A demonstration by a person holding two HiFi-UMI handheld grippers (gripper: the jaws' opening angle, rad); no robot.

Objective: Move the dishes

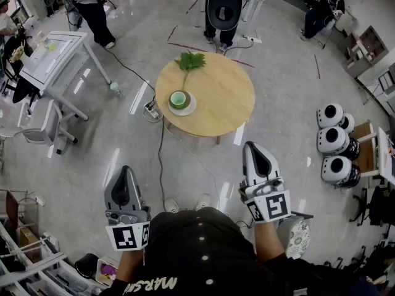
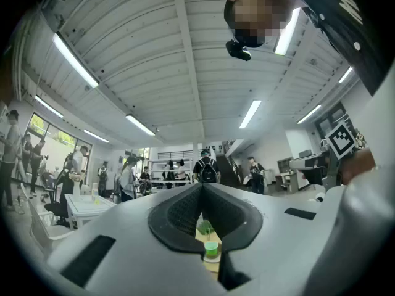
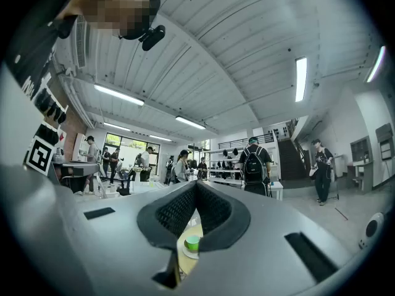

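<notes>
A green cup [image 1: 179, 98] stands on a white saucer [image 1: 184, 108] at the left side of a round wooden table [image 1: 216, 97]. A leafy green sprig [image 1: 190, 61] lies at the table's far edge. My left gripper [image 1: 128, 170] and right gripper [image 1: 250, 147] are both held low near my body, well short of the table, shut and with nothing in them. Through the left gripper [image 2: 202, 186] view's pad gap I see the cup [image 2: 212, 248] far ahead. It shows the same way as the cup [image 3: 192, 243] in the right gripper [image 3: 196, 184] view.
A cable and a power strip [image 1: 150, 108] lie on the floor left of the table. A white desk [image 1: 52, 54] and a chair [image 1: 40, 131] stand at the left. Three white round-headed machines [image 1: 333, 143] are at the right. Several people stand beyond the table.
</notes>
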